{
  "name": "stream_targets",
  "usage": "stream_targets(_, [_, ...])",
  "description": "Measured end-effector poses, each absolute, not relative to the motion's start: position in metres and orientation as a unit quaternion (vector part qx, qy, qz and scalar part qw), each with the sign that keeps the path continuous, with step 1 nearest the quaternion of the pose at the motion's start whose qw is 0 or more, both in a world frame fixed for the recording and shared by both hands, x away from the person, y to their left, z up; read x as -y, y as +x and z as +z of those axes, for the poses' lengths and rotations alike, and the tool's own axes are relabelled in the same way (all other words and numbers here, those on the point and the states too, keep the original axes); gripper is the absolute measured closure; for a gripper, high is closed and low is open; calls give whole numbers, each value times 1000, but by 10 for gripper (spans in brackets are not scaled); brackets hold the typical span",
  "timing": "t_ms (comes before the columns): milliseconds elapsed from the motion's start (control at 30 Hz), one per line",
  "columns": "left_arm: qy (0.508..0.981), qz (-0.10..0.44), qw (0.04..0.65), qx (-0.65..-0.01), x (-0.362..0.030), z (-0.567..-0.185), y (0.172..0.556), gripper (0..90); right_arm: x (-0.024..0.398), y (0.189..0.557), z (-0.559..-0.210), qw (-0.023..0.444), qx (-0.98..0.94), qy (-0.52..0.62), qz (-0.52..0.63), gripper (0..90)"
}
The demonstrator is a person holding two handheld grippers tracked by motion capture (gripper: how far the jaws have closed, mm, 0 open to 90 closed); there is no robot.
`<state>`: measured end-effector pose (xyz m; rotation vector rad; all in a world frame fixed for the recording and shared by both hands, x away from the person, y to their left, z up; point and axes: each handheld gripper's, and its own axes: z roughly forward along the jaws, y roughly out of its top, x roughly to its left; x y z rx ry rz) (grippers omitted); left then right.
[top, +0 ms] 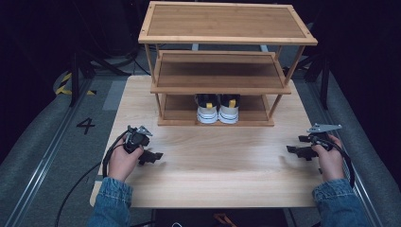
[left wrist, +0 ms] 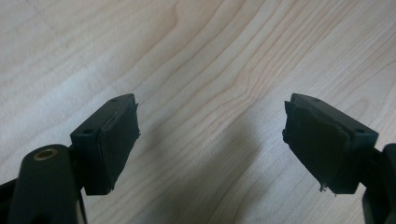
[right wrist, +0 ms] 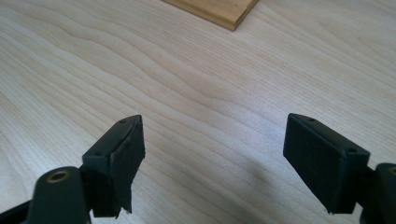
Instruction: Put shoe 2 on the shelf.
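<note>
We hold the left gripper (top: 152,156) and right gripper (top: 297,151) low over the pale, wavy-grained wooden tabletop (top: 222,165), each with its flat black rubber-faced fingers (left wrist: 116,140) spread wide apart on nothing. Well beyond them, a pair of white-toed sneakers (top: 217,109) sits on the bottom shelf of the slatted bamboo rack (top: 227,28).

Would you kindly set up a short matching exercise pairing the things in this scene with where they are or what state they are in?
Things:
1. pair of sneakers
2. left gripper
3. right gripper
4. top shelf

Places or states:
A. bare, nothing on it
B. open, near the table's right edge
C. on the rack's bottom shelf
D. open, over the table's left part

Pairs: 1-C, 2-D, 3-B, 4-A
</note>
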<state>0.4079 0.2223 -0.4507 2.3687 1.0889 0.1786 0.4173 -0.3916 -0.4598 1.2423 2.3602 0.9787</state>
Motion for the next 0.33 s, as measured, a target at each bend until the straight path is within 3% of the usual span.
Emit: stream_targets(333, [869,66,267,-412,-222,-449,408,183,386,419,-464,147,-825,429,337,212])
